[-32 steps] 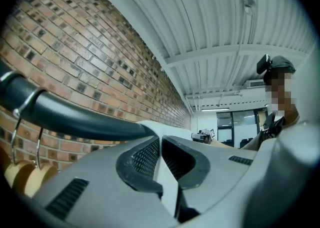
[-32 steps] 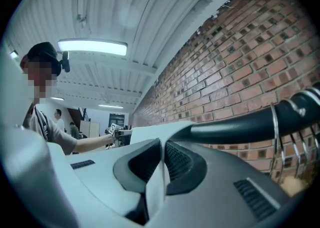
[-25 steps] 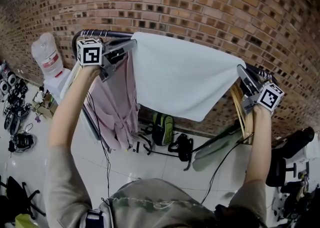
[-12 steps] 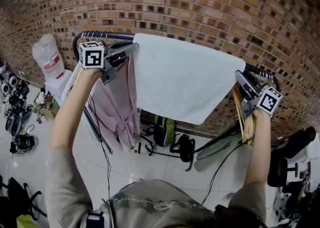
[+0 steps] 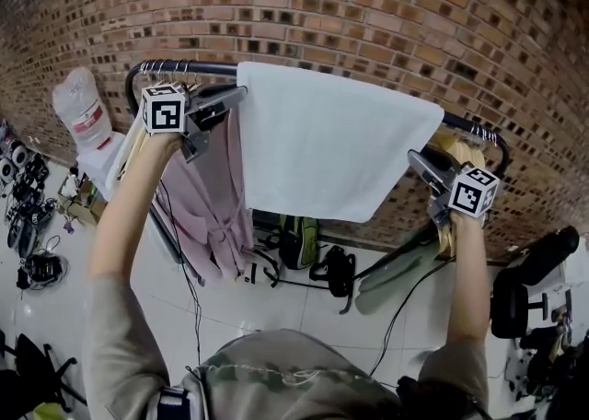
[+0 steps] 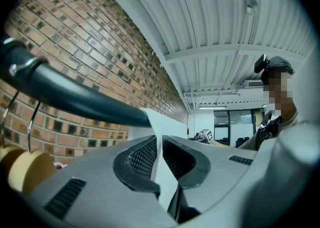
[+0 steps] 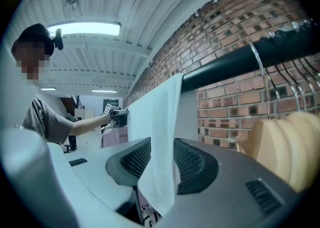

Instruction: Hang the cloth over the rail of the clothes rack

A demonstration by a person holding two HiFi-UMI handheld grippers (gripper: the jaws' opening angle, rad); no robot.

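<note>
The cloth [image 5: 336, 146] lies draped over the black rail [image 5: 184, 68] and hangs down toward 6 o'clock. The left claw [image 5: 237, 94] is clenched on the cloth's upper edge at 9 o'clock. At the 3 o'clock side, the right claw [image 5: 416, 160] has just been opening its jaws, and the cloth's edge hangs loose between them.

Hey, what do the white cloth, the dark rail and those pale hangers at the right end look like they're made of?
The cloth looks like soft, matte white fabric, maybe cotton: it drapes limply and folds. The rail is probably a painted metal tube, dark and smooth with a faint sheen. The hangers seem to be pale wood, rounded, on thin wire hooks.
</note>
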